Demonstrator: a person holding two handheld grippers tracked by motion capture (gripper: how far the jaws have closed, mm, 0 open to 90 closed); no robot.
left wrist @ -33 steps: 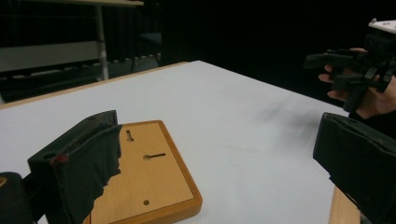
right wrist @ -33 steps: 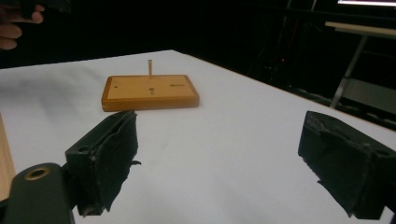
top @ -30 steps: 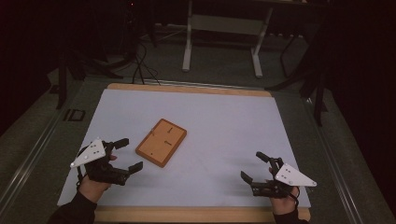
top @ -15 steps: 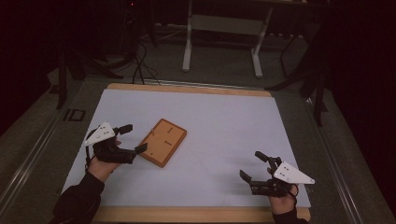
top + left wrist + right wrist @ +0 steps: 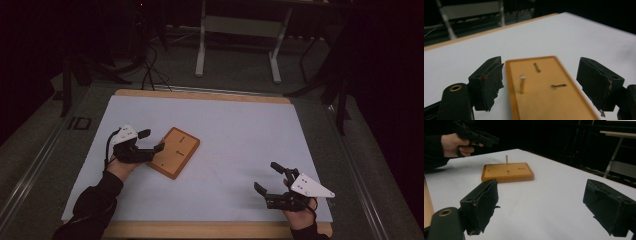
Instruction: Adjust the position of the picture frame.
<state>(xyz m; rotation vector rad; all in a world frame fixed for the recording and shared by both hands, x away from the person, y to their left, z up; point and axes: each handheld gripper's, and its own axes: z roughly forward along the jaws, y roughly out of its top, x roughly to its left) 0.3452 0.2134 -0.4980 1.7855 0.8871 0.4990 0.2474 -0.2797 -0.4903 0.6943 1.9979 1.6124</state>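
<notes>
cut off: flat orange wooden board (image 5: 544, 92), near end past the bottom edge | blurred: its far rim | too small: two dark marks (image 5: 181, 144) on it

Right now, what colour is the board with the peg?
Orange-tan wooden board, clearest in the left gripper view.

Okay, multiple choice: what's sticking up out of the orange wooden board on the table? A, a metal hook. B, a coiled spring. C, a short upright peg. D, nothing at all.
C: a thin peg stands upright from the orange board, with the left claw straddling the board's near end.
</notes>
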